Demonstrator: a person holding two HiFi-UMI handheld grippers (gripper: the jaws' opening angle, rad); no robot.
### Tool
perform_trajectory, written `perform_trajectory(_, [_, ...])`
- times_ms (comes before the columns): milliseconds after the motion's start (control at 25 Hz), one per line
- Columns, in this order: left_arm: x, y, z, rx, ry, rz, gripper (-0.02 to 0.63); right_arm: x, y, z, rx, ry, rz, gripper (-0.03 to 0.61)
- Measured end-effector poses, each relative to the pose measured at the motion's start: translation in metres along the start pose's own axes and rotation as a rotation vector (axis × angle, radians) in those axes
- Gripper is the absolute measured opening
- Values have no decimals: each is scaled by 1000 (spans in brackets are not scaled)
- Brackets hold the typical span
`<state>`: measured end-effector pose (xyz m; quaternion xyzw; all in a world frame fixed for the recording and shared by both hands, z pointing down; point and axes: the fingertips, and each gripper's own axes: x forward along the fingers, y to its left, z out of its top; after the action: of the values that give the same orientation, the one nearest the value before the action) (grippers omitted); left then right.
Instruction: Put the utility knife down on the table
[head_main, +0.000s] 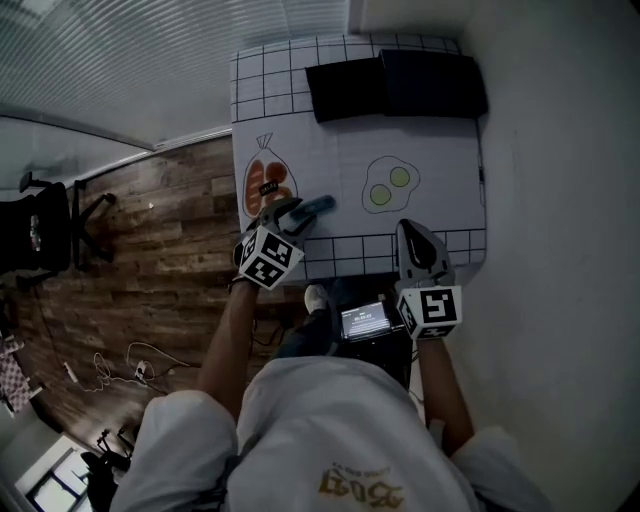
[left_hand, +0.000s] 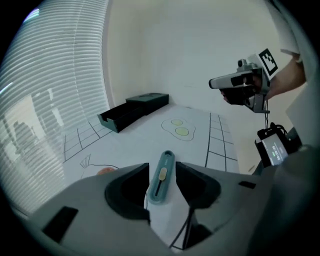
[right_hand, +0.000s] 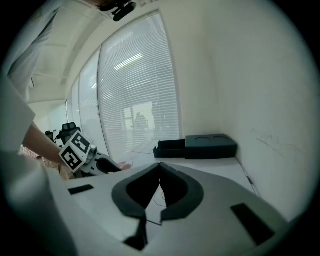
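Teal knife (left_hand: 161, 180) lies flat on the table (left_hand: 125, 142), between the parted jaws of our left gripper (left_hand: 162, 166), pads not pressing it. We see our right gripper (right_hand: 160, 169) with jaws together, empty.

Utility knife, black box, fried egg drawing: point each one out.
utility knife (left_hand: 161, 180), left gripper view, middle of its teal body.
black box (left_hand: 148, 99), left gripper view, its closed top.
fried egg drawing (head_main: 400, 177), head view, the upper yolk.
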<state>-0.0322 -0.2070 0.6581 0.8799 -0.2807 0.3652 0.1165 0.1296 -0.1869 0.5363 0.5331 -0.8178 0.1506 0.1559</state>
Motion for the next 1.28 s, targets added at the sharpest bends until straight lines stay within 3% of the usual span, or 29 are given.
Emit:
perform_trajectory(40, [-9,1,3,-16,-17,17,160,-4,3,4,1,-9,-1,8])
perform_trajectory(120, [-32,7,16,-58,-76,70,31,-13,9,16,-1,-39,-5,8])
perform_trajectory(160, [-47,9,24,-87,-119,89,8,-18,12,22,-2,-58,-7,8])
perform_trajectory(360, [-138,1,65,-206,-380,176,8,-54,41,53,-9,-147,-23,8])
perform_trajectory(520, [-215,-6,100,-167,-564,318,8,-86,71,77,-7,-206,-22,8])
perform_trajectory(640, [-259,-16,115,-126,-649,387,8,-107,90,90,-4,-249,-21,8])
perform_trajectory(920, [-321,-34,133,-126,-757,449,8,-137,108,111,-22,-316,0,8])
perform_trajectory(1280, [-329,-53,152,-111,-757,489,8,-153,94,134,-47,-357,22,8])
